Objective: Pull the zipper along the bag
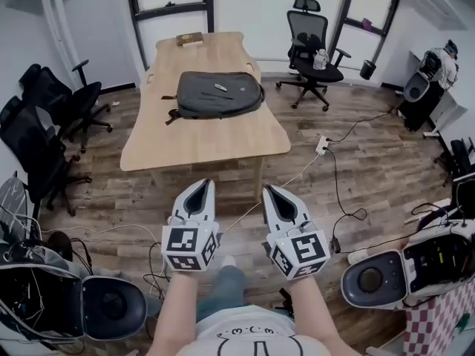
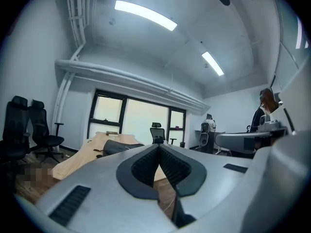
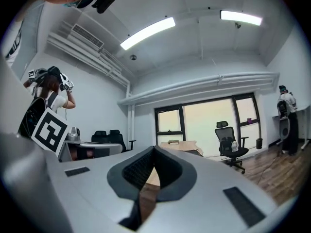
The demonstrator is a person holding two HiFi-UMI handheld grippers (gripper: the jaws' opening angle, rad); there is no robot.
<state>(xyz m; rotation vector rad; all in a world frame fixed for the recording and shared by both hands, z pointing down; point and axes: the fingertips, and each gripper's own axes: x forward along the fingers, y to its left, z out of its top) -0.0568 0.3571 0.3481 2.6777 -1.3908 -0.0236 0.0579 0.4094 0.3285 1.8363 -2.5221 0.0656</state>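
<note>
Head view: dark grey bag [image 1: 219, 93] lies flat on the far half of the wooden desk [image 1: 200, 143], well apart from both grippers. Left gripper [image 1: 201, 185] and right gripper [image 1: 272, 190] are side by side above the floor [image 1: 319, 199], short of the desk's near edge, pointing toward it. Both pairs of fingers pressed together, nothing between them.

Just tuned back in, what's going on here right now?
A person holds the left gripper and the right gripper out in front, both shut and empty, standing short of the wooden table. The dark bag lies flat on the table, well ahead of both grippers and untouched, so the zipper pull has not started.
</note>
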